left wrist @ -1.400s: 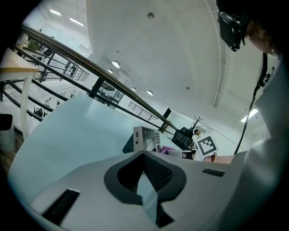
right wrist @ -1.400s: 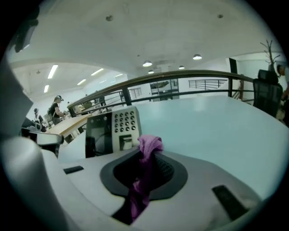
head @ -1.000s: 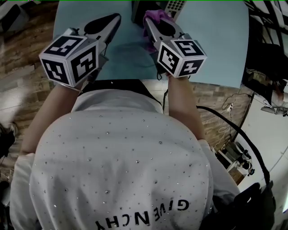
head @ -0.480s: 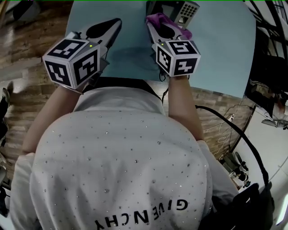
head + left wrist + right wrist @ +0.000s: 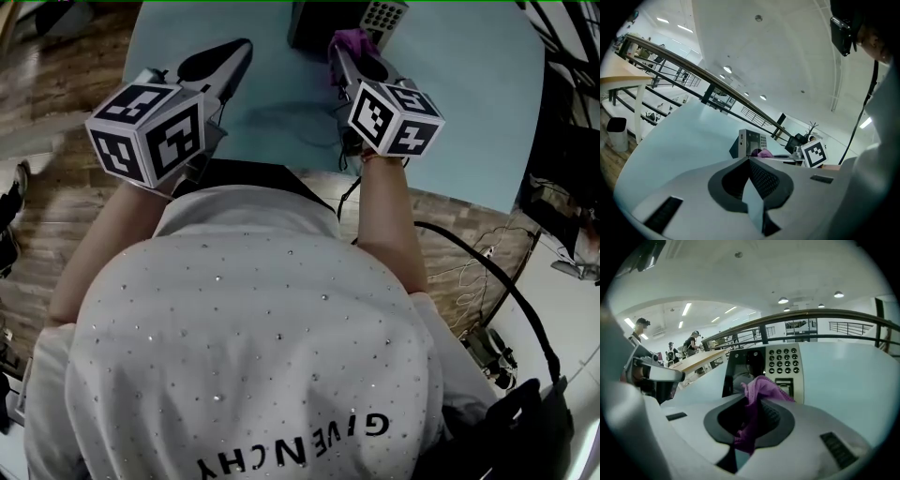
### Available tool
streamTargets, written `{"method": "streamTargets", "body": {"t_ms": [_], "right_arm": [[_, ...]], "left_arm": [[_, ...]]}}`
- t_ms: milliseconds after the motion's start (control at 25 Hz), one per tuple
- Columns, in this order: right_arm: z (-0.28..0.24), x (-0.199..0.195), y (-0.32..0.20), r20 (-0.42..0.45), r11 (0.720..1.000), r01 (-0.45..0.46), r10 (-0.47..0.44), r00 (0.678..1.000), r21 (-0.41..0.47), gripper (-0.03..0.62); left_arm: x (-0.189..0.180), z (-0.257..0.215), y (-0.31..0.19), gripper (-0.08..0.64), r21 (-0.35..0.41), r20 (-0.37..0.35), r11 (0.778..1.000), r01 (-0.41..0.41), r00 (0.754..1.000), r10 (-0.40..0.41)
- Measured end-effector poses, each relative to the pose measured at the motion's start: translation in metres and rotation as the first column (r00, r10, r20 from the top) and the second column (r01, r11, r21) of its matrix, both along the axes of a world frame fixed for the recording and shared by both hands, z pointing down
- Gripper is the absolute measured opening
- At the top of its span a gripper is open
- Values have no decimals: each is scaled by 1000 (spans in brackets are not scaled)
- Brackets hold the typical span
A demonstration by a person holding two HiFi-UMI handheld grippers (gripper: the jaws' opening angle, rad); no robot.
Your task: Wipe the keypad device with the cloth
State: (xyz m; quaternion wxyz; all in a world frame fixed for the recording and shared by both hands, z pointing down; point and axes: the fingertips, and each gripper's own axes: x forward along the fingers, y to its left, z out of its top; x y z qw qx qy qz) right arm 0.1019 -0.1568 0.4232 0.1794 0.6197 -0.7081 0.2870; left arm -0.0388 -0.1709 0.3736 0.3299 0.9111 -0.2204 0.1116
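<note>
The keypad device (image 5: 373,15) stands upright at the far side of the light blue table (image 5: 469,103), a dark screen beside its buttons. My right gripper (image 5: 349,49) is shut on a purple cloth (image 5: 352,40) just in front of the device. In the right gripper view the cloth (image 5: 756,401) bunches between the jaws, with the keypad device (image 5: 783,370) close behind it. My left gripper (image 5: 240,49) hovers over the table to the left, shut on nothing. In the left gripper view the left gripper (image 5: 749,161) points past the device (image 5: 751,143) and the cloth (image 5: 764,153).
The table's near edge runs just in front of the person's body. Wooden floor (image 5: 56,112) lies to the left. Cables and gear (image 5: 487,281) sit on the floor at the right. A railing (image 5: 825,315) and several people stand beyond the table.
My right gripper has shifted to the right with the cloth, closer to the keypad device's front. The left gripper has stayed about where it was.
</note>
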Motion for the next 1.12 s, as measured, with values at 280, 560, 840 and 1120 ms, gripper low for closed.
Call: {"method": "streamTargets", "body": {"t_ms": [280, 560, 840, 1120], "right_arm": [[-9, 23, 14, 64, 999, -45, 43, 997, 24, 40], [1, 55, 20, 125, 995, -66, 57, 991, 76, 40], [-4, 71, 27, 206, 989, -121, 101, 973, 90, 40], [-18, 36, 22, 117, 992, 30, -45, 992, 121, 40]], "left_arm": [[5, -3, 30, 0, -27, 30, 999, 25, 999, -24], [15, 18, 53, 0, -38, 89, 997, 64, 994, -60], [8, 14, 70, 0, -49, 91, 990, 133, 988, -128], [-10, -6, 71, 0, 6, 71, 972, 233, 970, -233]]}}
